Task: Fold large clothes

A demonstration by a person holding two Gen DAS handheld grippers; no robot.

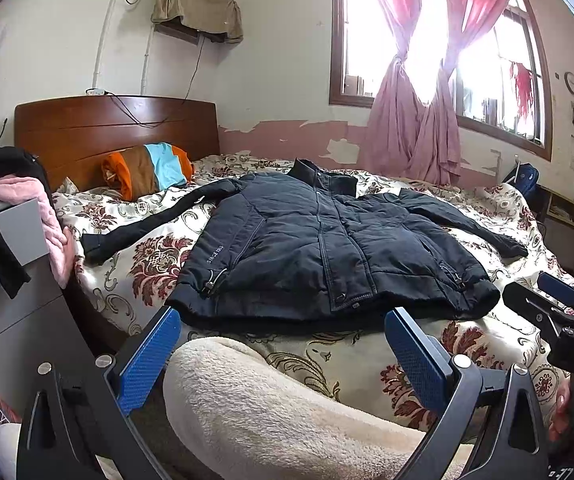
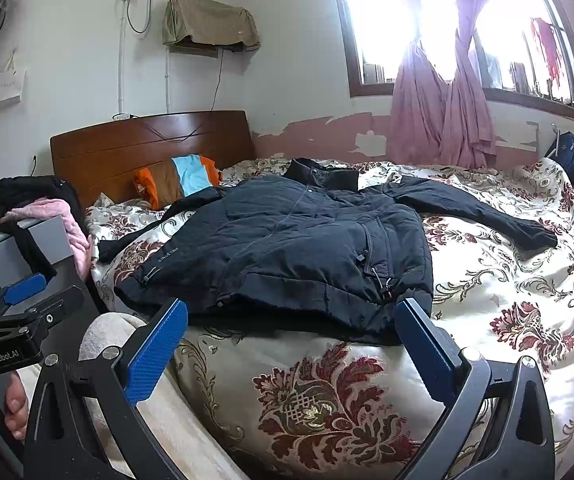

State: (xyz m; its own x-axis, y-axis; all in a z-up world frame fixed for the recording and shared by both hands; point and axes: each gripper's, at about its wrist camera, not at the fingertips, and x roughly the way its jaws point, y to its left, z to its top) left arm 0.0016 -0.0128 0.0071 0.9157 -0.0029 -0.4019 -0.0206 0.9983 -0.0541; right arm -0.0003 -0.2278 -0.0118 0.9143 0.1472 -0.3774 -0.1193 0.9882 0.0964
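Jacket [image 1: 327,240] is spread flat, front up, on the floral bedspread [image 2: 507,280]; left gripper [image 1: 283,356] and right gripper [image 2: 291,344] are held wide open, empty, just short of its hem.

Bare quilt [image 2: 507,280] flanks jacket [image 2: 287,248] (nightstand [image 1: 15,300] leftward).

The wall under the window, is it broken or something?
Yes, a bit. The pink paint band below the window is peeling, leaving ragged white patches. The dark jacket lies flat on the bed, sleeves spread, not folded yet. Both grippers are open and hold nothing.
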